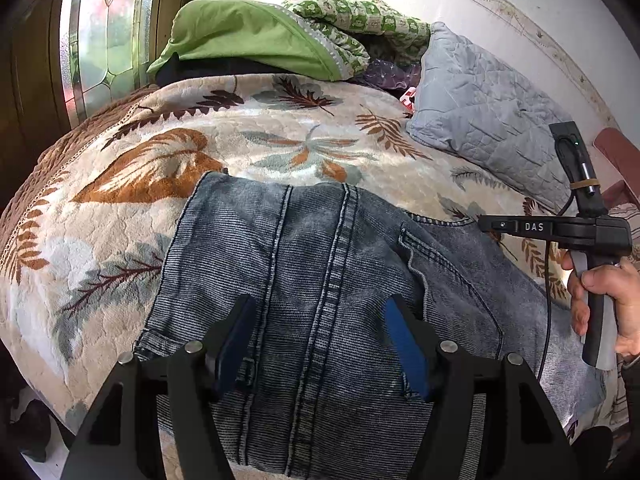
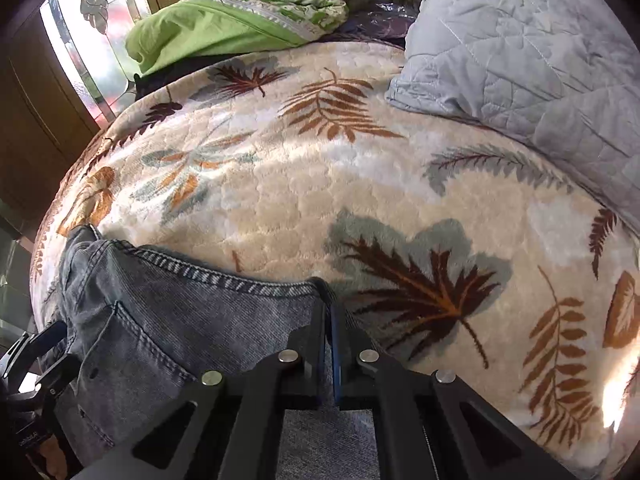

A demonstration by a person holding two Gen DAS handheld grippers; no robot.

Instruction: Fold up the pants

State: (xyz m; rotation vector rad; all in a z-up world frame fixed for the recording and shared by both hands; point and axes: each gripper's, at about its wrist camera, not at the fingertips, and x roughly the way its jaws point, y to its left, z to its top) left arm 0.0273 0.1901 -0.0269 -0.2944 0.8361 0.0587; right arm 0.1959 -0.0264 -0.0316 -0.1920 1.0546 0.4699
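Here we have the jeans [image 1: 320,280] lying flat on the leaf-patterned blanket [image 1: 120,216] that covers the bed, likely spread out so they can be folded over. Our left gripper [image 1: 316,320] hovers above the denim with its blue pads spread wide, holding nothing. Our right gripper [image 2: 329,312] has its jaws pressed together at the stitched edge of the jeans, seemingly pinching that edge to lift it. The right tool's body reads "DAS" in white letters.
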